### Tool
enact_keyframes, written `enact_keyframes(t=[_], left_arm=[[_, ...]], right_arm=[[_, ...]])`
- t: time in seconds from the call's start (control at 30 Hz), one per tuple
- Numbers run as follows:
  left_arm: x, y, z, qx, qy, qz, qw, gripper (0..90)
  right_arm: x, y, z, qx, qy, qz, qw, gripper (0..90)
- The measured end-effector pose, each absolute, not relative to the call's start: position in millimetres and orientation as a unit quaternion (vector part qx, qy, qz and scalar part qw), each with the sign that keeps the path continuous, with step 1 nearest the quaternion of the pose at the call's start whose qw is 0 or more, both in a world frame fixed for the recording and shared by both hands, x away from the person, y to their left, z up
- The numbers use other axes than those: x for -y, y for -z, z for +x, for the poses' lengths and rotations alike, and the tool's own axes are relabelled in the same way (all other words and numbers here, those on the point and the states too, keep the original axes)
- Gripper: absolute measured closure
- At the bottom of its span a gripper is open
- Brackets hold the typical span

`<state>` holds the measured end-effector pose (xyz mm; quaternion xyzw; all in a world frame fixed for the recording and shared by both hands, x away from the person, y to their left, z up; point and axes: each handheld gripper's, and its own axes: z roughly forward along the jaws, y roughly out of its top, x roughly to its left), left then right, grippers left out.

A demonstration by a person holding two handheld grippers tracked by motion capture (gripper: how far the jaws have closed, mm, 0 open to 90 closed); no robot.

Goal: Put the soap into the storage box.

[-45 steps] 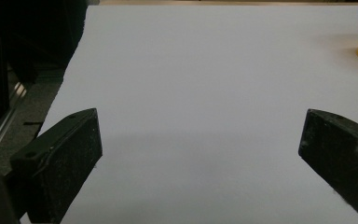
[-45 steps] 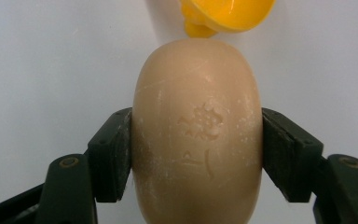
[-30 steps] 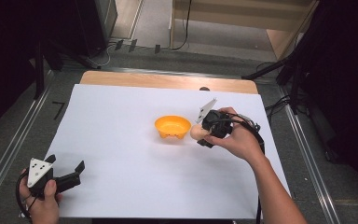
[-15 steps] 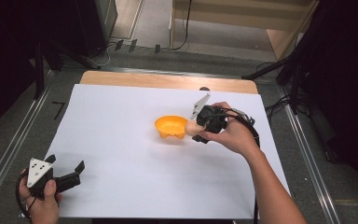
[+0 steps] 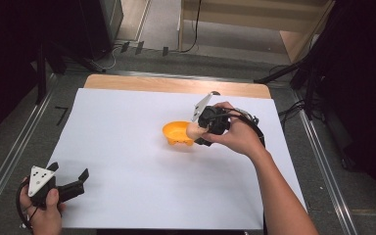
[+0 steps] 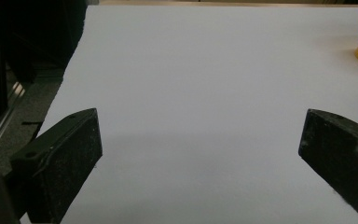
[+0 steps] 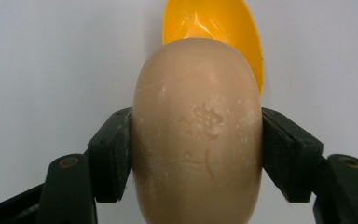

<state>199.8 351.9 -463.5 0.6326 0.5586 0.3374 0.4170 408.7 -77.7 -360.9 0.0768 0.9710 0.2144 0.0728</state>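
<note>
At the near left edge we see the left gripper [image 5: 81,180] resting low, jaws wide and empty. Farther right, the right gripper [image 5: 199,132], wrist bent leftward, clamps the soap [image 7: 198,126] just beside the bowl [image 5: 177,133]

The beige soap bar [image 7: 198,135] bears a worn embossed mark, too faint to read.
</note>
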Motion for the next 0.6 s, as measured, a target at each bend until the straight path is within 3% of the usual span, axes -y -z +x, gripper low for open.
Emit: enact_keyframes(t=[0.6], left_arm=[[-351.7,463.5,199.9,-0.558,-0.338,0.634,0.416,0.0]], right_arm=[[49.8,360.2,422.3,-0.974,-0.213,0.040,0.060,33.2]])
